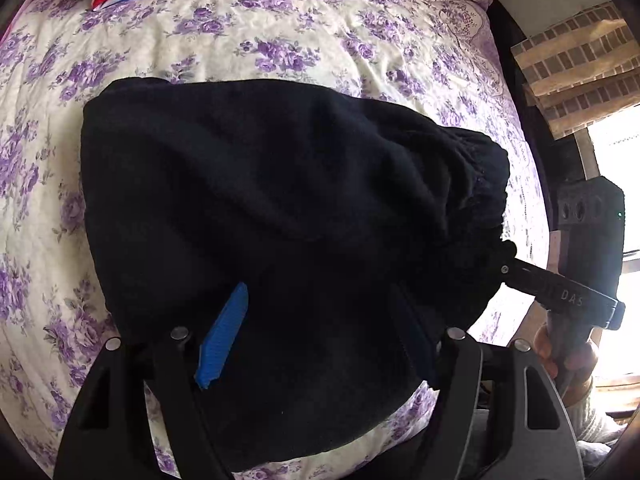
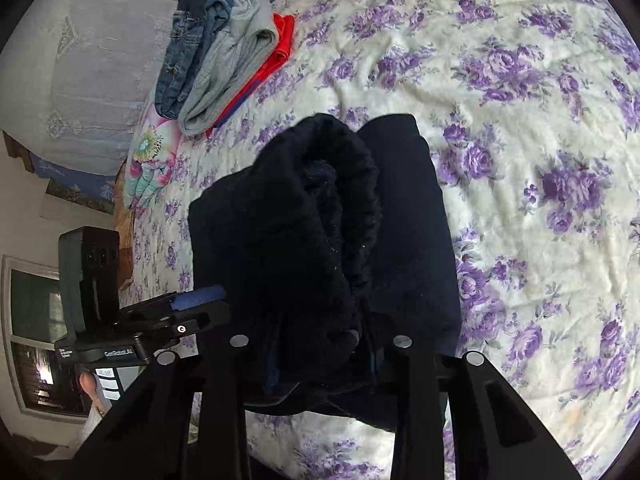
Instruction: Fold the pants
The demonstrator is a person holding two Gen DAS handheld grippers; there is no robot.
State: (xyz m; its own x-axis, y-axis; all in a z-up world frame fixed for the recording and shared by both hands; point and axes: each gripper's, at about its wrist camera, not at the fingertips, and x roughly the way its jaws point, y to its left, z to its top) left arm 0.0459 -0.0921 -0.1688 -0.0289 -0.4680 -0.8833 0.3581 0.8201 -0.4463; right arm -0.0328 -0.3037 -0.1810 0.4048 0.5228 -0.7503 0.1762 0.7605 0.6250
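The bed [image 1: 280, 60] carries the black pants [image 1: 280, 220], folded into a thick bundle near its middle. Far left lies a stack of folded clothes [image 2: 224, 56]. The left gripper [image 1: 324, 344] stands apart over the bundle's near edge. The right gripper [image 2: 320, 364] pinches the waistband fold between its fingers.

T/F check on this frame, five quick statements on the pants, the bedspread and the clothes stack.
1. The pants are black. True.
2. They lie on a plain white sheet. False: the bedspread has purple flowers.
3. A stack of folded clothes sits further back on the bed. True.
4. The stack holds only jeans. False: grey and red items are there too.
5. The left claw has its fingers spread over the pants. True.
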